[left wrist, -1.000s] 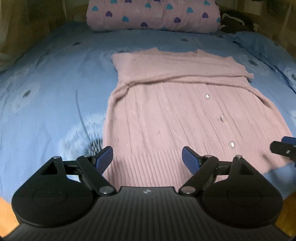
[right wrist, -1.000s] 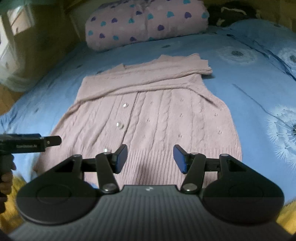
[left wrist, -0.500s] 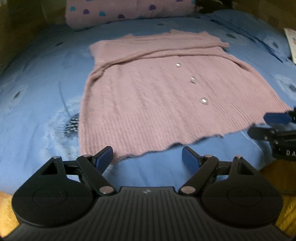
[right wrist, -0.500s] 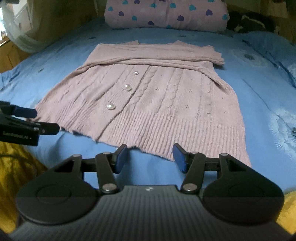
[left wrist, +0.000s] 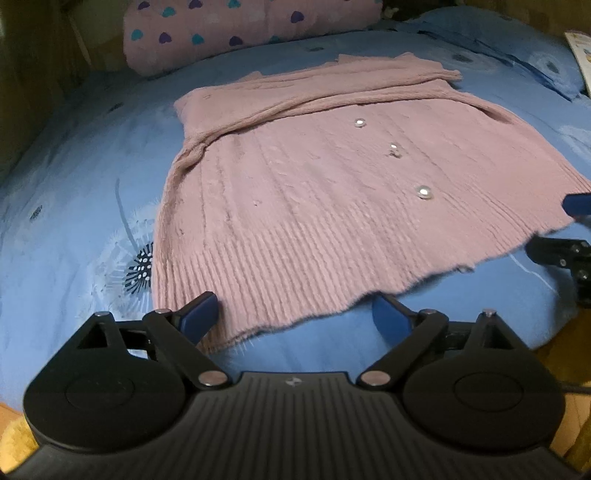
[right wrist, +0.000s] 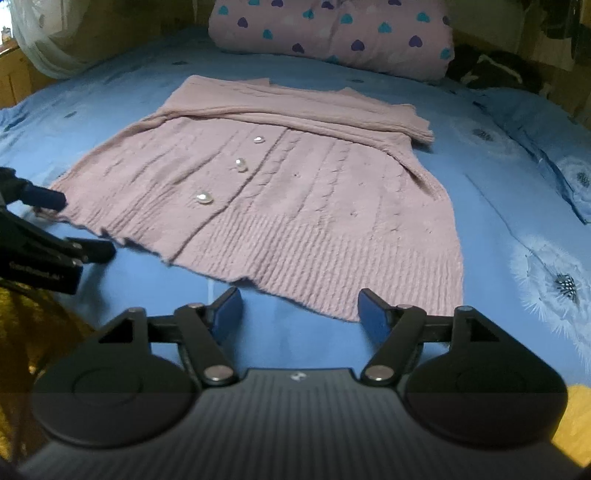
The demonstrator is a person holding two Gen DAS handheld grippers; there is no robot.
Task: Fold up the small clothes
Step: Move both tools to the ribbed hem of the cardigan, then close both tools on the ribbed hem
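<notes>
A pink knitted cardigan [left wrist: 314, 206] [right wrist: 295, 206] lies flat on the blue bed sheet [left wrist: 74, 184], buttons up, with its sleeves folded across the top. My left gripper [left wrist: 295, 314] hovers at the hem's left corner. Its jaws are opening; the corner lies between them beside the left finger, and no pad presses on it. My right gripper [right wrist: 300, 312] is low at the hem's right corner, jaws also opening, the corner just inside its right finger and unpinched. Each gripper shows in the other's view: the right gripper [left wrist: 565, 229] and the left gripper [right wrist: 74, 225], both at the hem.
A pink pillow with heart prints [left wrist: 240, 29] [right wrist: 332, 29] lies at the head of the bed. A dark bundle [right wrist: 491, 70] sits beside it. The bed's near edge runs just below both grippers, with yellow floor [right wrist: 576, 413] beyond. A printed sheet [left wrist: 580, 48] lies far right.
Both grippers have drawn back and sunk from over the cardigan to its hem corners. Both pairs of jaws stand wider, and each view has rolled.
</notes>
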